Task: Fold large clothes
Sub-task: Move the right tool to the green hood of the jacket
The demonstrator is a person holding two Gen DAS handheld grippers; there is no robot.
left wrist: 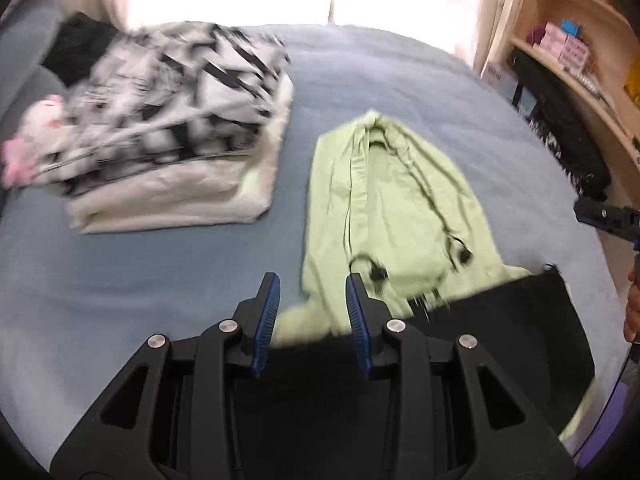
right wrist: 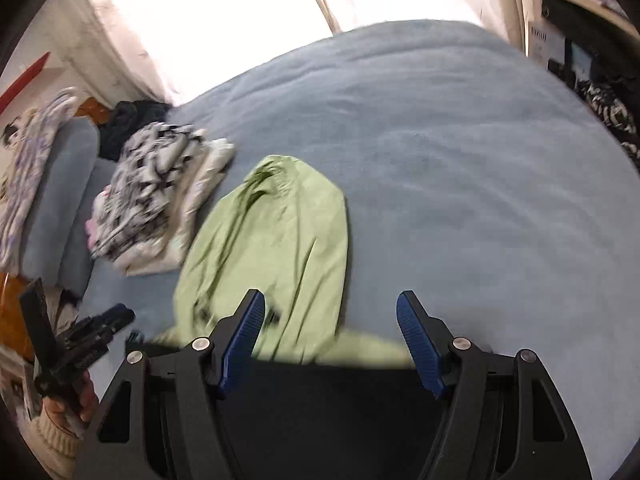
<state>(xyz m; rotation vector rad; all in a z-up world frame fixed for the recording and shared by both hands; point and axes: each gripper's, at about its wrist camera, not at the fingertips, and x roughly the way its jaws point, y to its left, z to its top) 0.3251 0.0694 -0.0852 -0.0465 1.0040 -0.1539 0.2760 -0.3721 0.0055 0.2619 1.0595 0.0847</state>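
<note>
Fabric of the light green hoodie (left wrist: 384, 200) looks thin, soft and limp, so it should drape and wrinkle readily and weigh little; it is best taken by a hem corner or a sleeve edge, where a pinch gathers a single layer. It lies flat on the blue-grey bed (left wrist: 160, 280), hood end toward 12 o'clock, with dark-tipped drawstrings trailing down its front.

At 10 o'clock in the left wrist view sits a pile of folded clothes (left wrist: 168, 128): a black-and-white patterned piece on top of cream ones, edges squared. The left gripper (left wrist: 313, 300) hangs over the hoodie's near edge, its ribbed blue pads set narrowly apart and nothing between them. A black cloth (left wrist: 500, 340) lies at 5 o'clock, overlapping the hoodie's lower part.

In the right wrist view the right gripper (right wrist: 330, 320) has its jaws wide and empty above the same garment's lower part. The bed cover looks fuzzy and matte. A wooden shelf (left wrist: 580, 60) stands at 2 o'clock.
</note>
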